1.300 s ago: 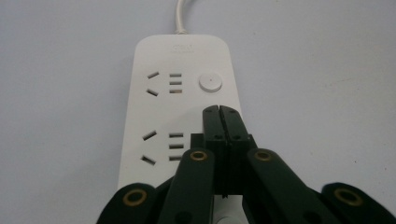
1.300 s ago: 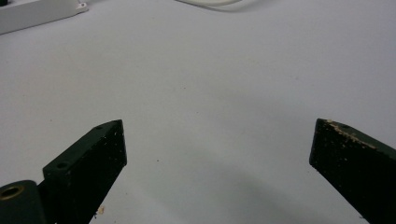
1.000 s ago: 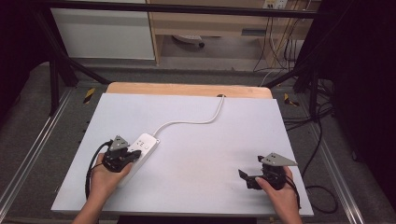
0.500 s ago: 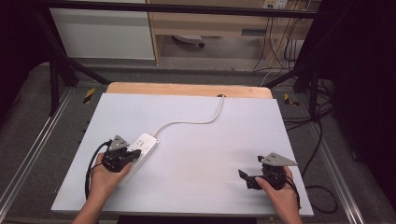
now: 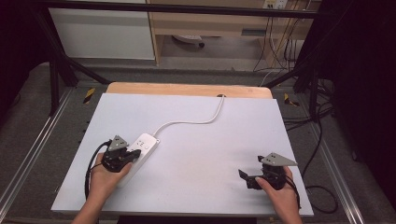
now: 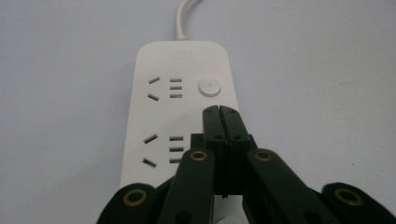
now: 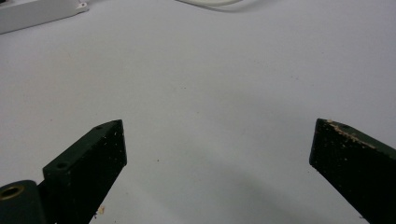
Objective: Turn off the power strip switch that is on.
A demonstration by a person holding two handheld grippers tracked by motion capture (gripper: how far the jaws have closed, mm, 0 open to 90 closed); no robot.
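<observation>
While the left gripper [image 6: 219, 108] is held over the white power strip [image 6: 180, 98] at the table's [image 5: 201, 140] left-front area, its jaws are pressed together with nothing between them, tips just short of the round button [image 6: 209, 87]. Two socket groups are seen left of the jaws. The strip's white cable [image 5: 196, 121] is run toward the far edge. The right gripper [image 7: 217, 140] is held at the right-front, jaws spread wide over bare surface, well apart from the strip.
</observation>
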